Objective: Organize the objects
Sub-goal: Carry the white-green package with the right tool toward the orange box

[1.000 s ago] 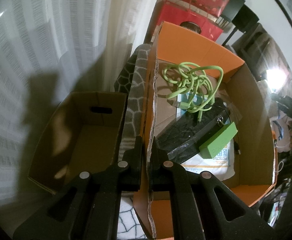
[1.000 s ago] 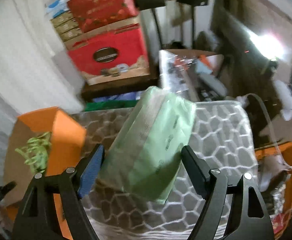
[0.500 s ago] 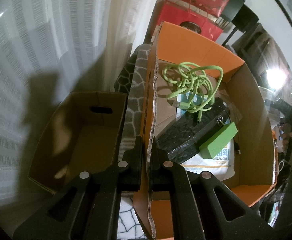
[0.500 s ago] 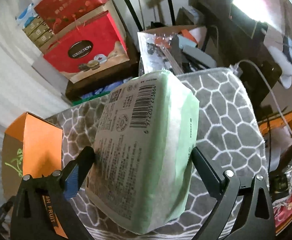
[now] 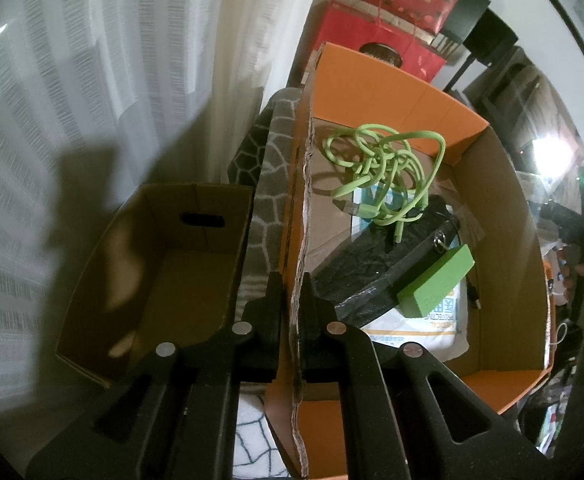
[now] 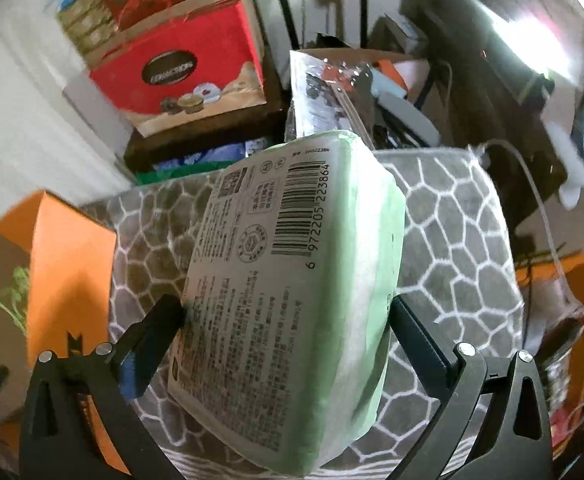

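The right hand-held gripper [image 6: 288, 320] is spread wide around a pale green tissue pack [image 6: 292, 280], one finger at each side, lifted above the grey patterned cover [image 6: 451, 240]; the soft pack could sag or slip out in transit (the wrapper looks slick); the left hand-held gripper [image 5: 292, 300] is pinched closed on the torn wall of the orange box [image 5: 371, 80], which could tear further. The pack's underside is hidden, and the room behind is blurred.

White curtain [image 5: 112, 80] hangs at the left; red gift boxes [image 6: 180, 68] stack on a dark stand [image 6: 196, 140] beyond the grey patterned cloth [image 6: 459, 248], with a bright lamp [image 6: 531, 40] right
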Demonstrator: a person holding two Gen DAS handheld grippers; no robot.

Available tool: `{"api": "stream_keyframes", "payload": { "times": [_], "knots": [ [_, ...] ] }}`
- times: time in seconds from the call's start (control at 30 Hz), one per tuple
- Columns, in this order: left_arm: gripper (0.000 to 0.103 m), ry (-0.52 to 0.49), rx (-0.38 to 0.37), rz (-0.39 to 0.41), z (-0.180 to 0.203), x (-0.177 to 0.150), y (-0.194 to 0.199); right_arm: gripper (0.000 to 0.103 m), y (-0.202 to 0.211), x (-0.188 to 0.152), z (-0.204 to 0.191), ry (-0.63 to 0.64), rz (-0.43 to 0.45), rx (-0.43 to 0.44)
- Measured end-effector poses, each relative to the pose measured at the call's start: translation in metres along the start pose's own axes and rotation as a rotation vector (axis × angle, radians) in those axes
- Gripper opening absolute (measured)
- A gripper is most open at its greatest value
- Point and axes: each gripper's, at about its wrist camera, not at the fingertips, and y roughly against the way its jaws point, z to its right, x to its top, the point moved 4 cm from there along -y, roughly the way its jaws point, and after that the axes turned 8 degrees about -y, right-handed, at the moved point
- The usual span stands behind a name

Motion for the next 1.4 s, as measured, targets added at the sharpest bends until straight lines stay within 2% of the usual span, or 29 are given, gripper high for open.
{"api": "stream_keyframes", "payload": {
  "times": [0.23, 0.43, 0.97, 1.17, 1.4],
  "knots": [
    [0.005, 0.001, 0.001, 0.0, 0.0, 0.0, 0.0, 0.102, -0.003, 0.001, -0.01, 0.055, -0.005, -0.066],
    [0.005, 0.001, -0.002, 0.0, 0.001, 0.0, 0.0, 0.082, 0.011, -0.003, -0.022, 0.13, 0.061, -0.076],
    [0.005, 0.007, -0.005, 0.001, 0.001, 0.0, 0.001, 0.08, 0.082, 0.0, -0.054, 0.119, 0.136, 0.2],
    [0.005, 0.007, -0.004, 0.001, 0.001, 0.001, 0.001, 0.08, 0.111, -0.003, -0.092, 0.147, 0.137, 0.335],
    [0.005, 0.006, -0.004, 0.001, 0.0, 0.0, 0.0, 0.08, 0.11, -0.014, -0.147, 0.212, 0.114, 0.381]
  ]
}}
